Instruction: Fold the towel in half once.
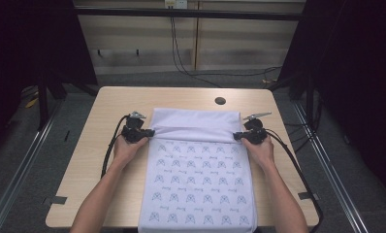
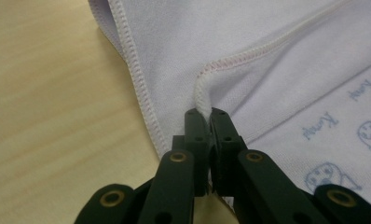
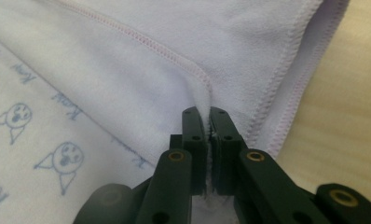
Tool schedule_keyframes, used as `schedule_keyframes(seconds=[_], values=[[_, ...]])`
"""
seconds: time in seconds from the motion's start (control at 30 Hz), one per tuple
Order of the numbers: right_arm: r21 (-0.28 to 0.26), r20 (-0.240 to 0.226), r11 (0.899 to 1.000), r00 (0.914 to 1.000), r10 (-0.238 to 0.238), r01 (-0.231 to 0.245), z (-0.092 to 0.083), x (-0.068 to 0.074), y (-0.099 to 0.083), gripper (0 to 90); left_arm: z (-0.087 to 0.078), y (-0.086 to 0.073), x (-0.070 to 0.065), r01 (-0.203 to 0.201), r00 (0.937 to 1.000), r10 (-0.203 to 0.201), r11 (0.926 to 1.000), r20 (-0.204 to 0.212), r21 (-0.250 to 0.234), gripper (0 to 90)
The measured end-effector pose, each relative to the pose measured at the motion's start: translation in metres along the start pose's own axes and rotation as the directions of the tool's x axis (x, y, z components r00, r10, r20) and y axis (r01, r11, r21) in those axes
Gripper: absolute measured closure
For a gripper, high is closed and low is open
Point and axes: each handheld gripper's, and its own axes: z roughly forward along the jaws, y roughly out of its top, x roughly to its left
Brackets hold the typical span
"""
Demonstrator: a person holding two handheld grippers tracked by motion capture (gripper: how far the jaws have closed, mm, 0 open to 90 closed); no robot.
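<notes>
- The left tongs (image 1: pixel 150 132) are clenched on the hemmed edge of the white cloth (image 1: pixel 198 184); in the left gripper view (image 2: pixel 206 113) a rolled bit of stitched hem is squeezed between the two black jaws.
- The right tongs (image 1: pixel 236 136) grip the opposite edge the same way; the right gripper view (image 3: pixel 207 112) shows the jaws pressed together with a thin ridge of fabric pinched between them.
- The left hand (image 1: pixel 128 148) and the right hand (image 1: pixel 260 150) sit just behind their tongs, forearms coming up from the near edge.
- Both tongs point inward toward each other, one at each side of the cloth, roughly level across its width.
- Between them, the far part of the cloth is folded toward the person: a plain white band lies on top, its lower edge running from one pinch to the other.
- Below that band, the cloth shows rows of small blue cat-face drawings with writing.
- The cloth lies flat on the middle of the wooden tabletop (image 1: pixel 89 160) and hangs over its near edge.
- A black cable trails from each gripper down along the forearm.
- A dark round hole (image 1: pixel 220 101) sits in the tabletop beyond the cloth.
</notes>
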Motion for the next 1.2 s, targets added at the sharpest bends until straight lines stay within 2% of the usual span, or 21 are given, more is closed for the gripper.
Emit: schedule_keyframes(seconds=[0.1, 0.13, 0.2, 0.27, 0.33, 0.37, 0.4, 0.47, 0.5, 0.57, 0.63, 0.67, 0.73, 0.9, 1.0, 1.07, 1.13, 1.17, 1.2], values=[[-0.025, 0.042, 0.999, 0.9986, 0.031, -0.029, 0.010, -0.004, 0.010, 86.6, 0.005, 0.003, 0.004, 0.013, 0.9999, -0.013, 0.9997, -0.006, -0.020, 87.6], [-0.024, 0.061, 0.999, 0.9978, 0.026, -0.025, 0.013, -0.005, 0.013, 86.5, 0.008, 0.005, 0.009, 0.029, 0.9996, -0.029, 0.9992, 0.000, -0.028, 87.6], [-0.043, 0.080, 0.998, 0.9956, 0.049, -0.045, 0.017, -0.006, 0.016, 86.5, 0.008, 0.005, 0.011, 0.041, 0.9991, -0.041, 0.9987, 0.011, -0.029, 87.5], [-0.053, 0.080, 0.997, 0.9944, 0.068, -0.064, 0.019, -0.006, 0.017, 86.6, 0.007, 0.006, 0.010, 0.034, 0.9994, -0.033, 0.9992, 0.004, -0.022, 87.6], [-0.048, 0.088, 0.998, 0.9954, 0.038, -0.034, 0.017, -0.006, 0.017, 86.5, 0.005, 0.006, 0.008, 0.029, 0.9995, -0.028, 0.9994, 0.015, -0.020, 87.6], [-0.050, 0.085, 0.998, 0.9958, 0.034, -0.030, 0.014, -0.006, 0.017, 86.5, 0.001, 0.006, 0.008, 0.024, 0.9992, -0.023, 0.9992, 0.033, -0.030, 87.6], [-0.070, 0.077, 0.997, 0.9967, 0.025, -0.019, 0.010, -0.007, 0.018, 86.5, -0.003, 0.006, 0.007, 0.041, 0.9980, -0.038, 0.9975, 0.051, -0.059, 87.7], [-0.119, 0.050, 0.992, 0.9977, 0.045, -0.039, -0.001, -0.007, 0.022, 86.5, -0.018, 0.011, 0.006, 0.036, 0.9974, -0.029, 0.9937, 0.066, -0.106, 87.6], [-0.160, 0.032, 0.987, 0.9989, 0.033, -0.028, -0.011, -0.008, 0.026, 86.6, -0.027, 0.014, 0.005, 0.041, 0.9963, -0.031, 0.9905, 0.080, -0.131, 87.6], [-0.229, -0.009, 0.973, 0.9992, 0.039, -0.041, -0.032, -0.008, 0.035, 86.6, -0.046, 0.022, 0.002, 0.025, 0.9957, -0.009, 0.9845, 0.092, -0.174, 87.6], [-0.283, -0.037, 0.959, 0.9992, 0.016, -0.026, -0.055, -0.006, 0.042, 86.6, -0.070, 0.030, -0.005, -0.009, 0.9950, 0.029, 0.9777, 0.095, -0.210, 87.6], [-0.295, -0.041, 0.955, 0.9991, -0.003, -0.009, -0.063, -0.004, 0.045, 86.6, -0.084, 0.036, -0.010, -0.045, 0.9938, 0.067, 0.9725, 0.089, -0.229, 87.6], [-0.325, -0.036, 0.945, 0.9979, -0.053, 0.038, -0.088, 0.003, 0.051, 86.6, -0.107, 0.042, -0.020, -0.082, 0.9908, 0.107, 0.9628, 0.084, -0.257, 87.5], [-0.392, -0.057, 0.917, 0.9927, -0.107, 0.076, -0.137, 0.020, 0.054, 86.6, -0.154, 0.052, -0.043, -0.119, 0.9822, 0.159, 0.9382, 0.100, -0.325, 87.4], [-0.415, -0.065, 0.904, 0.9875, -0.144, 0.105, -0.163, 0.029, 0.050, 86.6, -0.180, 0.054, -0.053, -0.110, 0.9754, 0.173, 0.9207, 0.137, -0.374, 87.4], [-0.436, -0.072, 0.892, 0.9838, -0.164, 0.117, -0.178, 0.034, 0.047, 86.6, -0.195, 0.055, -0.061, -0.128, 0.9715, 0.194, 0.9123, 0.136, -0.389, 87.4], [-0.460, -0.080, 0.878, 0.9796, -0.185, 0.128, -0.195, 0.041, 0.044, 86.6, -0.209, 0.055, -0.069, -0.135, 0.9672, 0.209, 0.9053, 0.145, -0.403, 87.4], [-0.478, -0.096, 0.870, 0.9771, -0.190, 0.122, -0.205, 0.045, 0.042, 86.6, -0.216, 0.054, -0.073, -0.141, 0.9660, 0.217, 0.8975, 0.140, -0.418, 87.4], [-0.499, -0.111, 0.858, 0.9741, -0.197, 0.117, -0.213, 0.047, 0.040, 86.6, -0.222, 0.051, -0.076, -0.134, 0.9626, 0.222, 0.8890, 0.155, -0.438, 87.4]])
